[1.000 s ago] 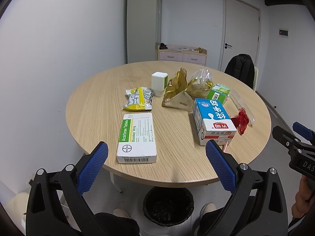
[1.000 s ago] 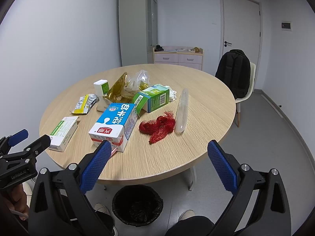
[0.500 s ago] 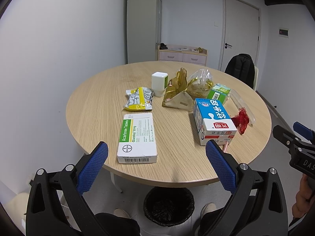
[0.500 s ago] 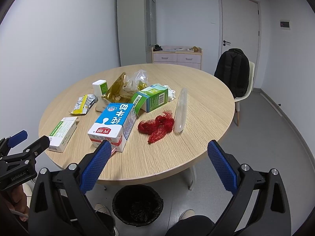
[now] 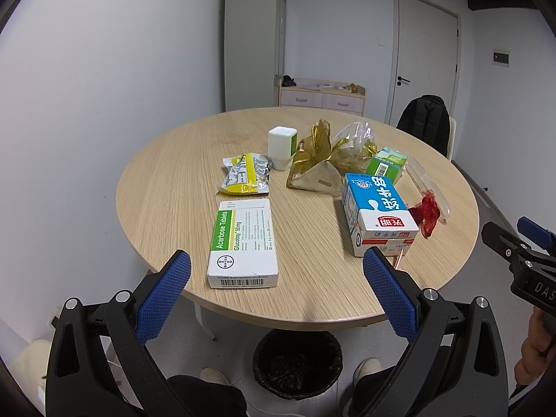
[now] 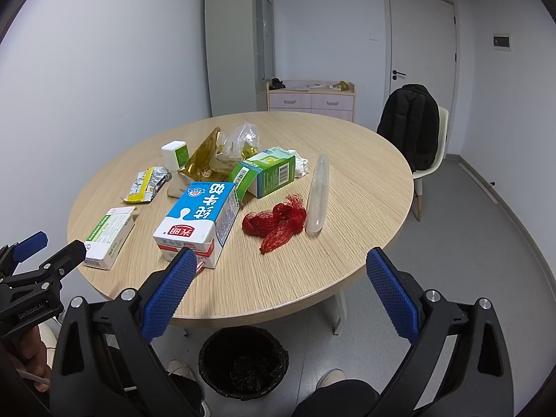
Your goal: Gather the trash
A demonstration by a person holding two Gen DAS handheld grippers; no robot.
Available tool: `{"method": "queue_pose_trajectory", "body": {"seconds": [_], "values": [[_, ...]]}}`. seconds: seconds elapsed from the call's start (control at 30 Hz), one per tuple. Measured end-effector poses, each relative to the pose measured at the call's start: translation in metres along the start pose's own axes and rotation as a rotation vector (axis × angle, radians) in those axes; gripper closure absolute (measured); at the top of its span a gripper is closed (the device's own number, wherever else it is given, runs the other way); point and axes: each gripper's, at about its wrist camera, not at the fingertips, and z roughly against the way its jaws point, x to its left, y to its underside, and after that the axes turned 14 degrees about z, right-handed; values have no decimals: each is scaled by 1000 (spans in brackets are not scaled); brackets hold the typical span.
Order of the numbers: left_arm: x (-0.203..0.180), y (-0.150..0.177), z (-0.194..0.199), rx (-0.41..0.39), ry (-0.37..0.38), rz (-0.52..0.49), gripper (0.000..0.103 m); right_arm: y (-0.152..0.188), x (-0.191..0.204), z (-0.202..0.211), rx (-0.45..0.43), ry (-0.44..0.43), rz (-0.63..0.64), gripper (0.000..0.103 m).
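Right now both tools hang short of the table, nothing in either: the left gripper (image 5: pixel 276 286) has its blue pads spread wide and empty, and the right gripper (image 6: pixel 281 283) is spread just as wide, also bare. Below them, on the floor under the near rim, sits the black-lined bin (image 6: pixel 243 359), placed, I'd judge, so that litter can be dropped straight off the edge. On the round table (image 5: pixel 173 180) the trash lies loose. Nearest the left tool is a flat white tablet box (image 5: pixel 243 241) with a green stripe, lying on its broad face. Nearest the right one is the blue and white milk carton (image 6: pixel 201 219), tipped on its side, red end toward us. Just beside it a crumpled red net bag (image 6: pixel 276 220) touches a long clear plastic sleeve (image 6: pixel 318 194). Behind the carton lies a green box (image 6: pixel 272 175), its flap open, with what looks like white tissue behind it, though it is small and hard to make out. Farther back are a silver and yellow foil packet (image 5: pixel 245 173), crinkled gold wrapping (image 5: pixel 314 160) with clear film, and a small white container (image 5: pixel 281 142) standing upright. Wide jaws suit the bulky carton or box, likely the first picks; nothing is collected yet
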Motion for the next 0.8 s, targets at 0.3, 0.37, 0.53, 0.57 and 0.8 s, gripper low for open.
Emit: {"method": "queue_pose_trajectory", "body": {"seconds": [0.3, 0.37, 0.53, 0.57, 0.8], "values": [[0, 0, 0, 2, 2, -1, 6, 0, 0, 0, 1, 0, 0, 9], [0, 0, -1, 10, 3, -2, 6, 0, 0, 0, 1, 0, -1, 9], [2, -4, -4, 25, 2, 10, 6, 0, -3, 0, 1, 2, -2, 9], [4, -7, -5, 26, 3, 20, 6, -1, -4, -1, 3, 2, -5, 9], [14, -29, -33, 64, -35, 38, 6, -21, -6, -21, 22, -21, 6, 9]]}}
